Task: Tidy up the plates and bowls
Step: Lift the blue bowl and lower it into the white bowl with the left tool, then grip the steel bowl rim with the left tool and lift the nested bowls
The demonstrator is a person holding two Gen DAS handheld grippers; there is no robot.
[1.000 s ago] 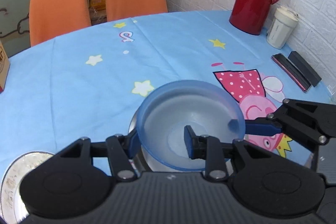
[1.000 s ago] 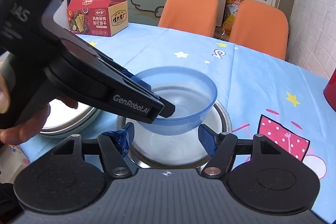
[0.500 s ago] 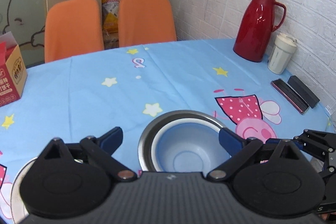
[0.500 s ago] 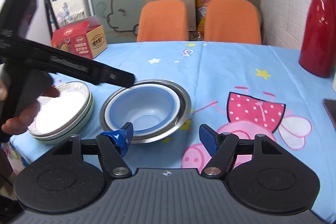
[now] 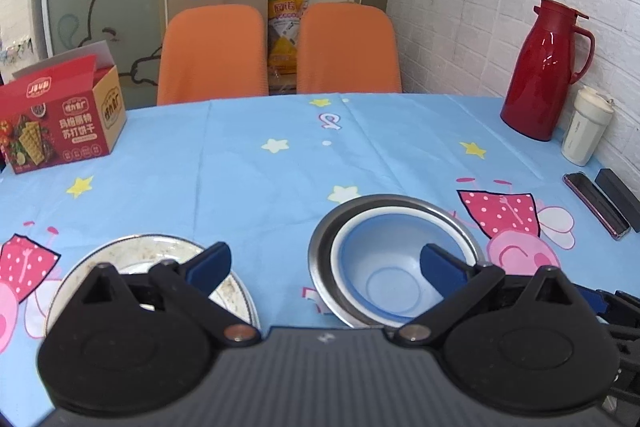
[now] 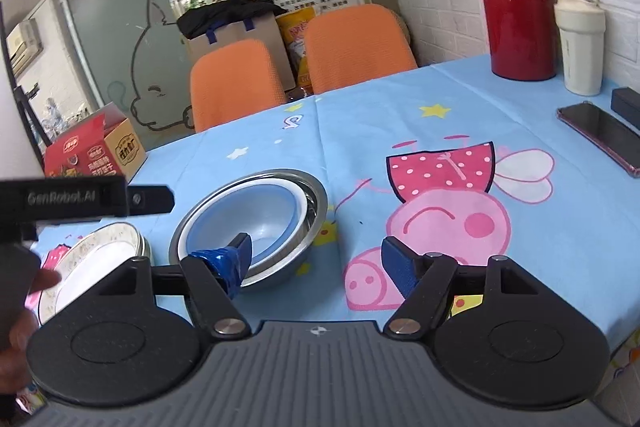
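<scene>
On the left of the table [image 5: 280, 163] stand the plates [image 5: 136, 251], stacked. The left gripper [image 5: 324, 267] hangs above them and the bowls, its jaws wide, holding nothing. Just right of the plates the blue bowl [image 5: 384, 267] sits inside the steel bowl [image 5: 440, 211]. The right gripper [image 6: 316, 259] is also wide and empty, near the bowls. A red flask [image 5: 544, 75] and a cup [image 5: 584, 131] stand far right.

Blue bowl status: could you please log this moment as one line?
blue bowl: nested in steel bowl | left gripper: open | right gripper: open | plates: stacked beside
</scene>
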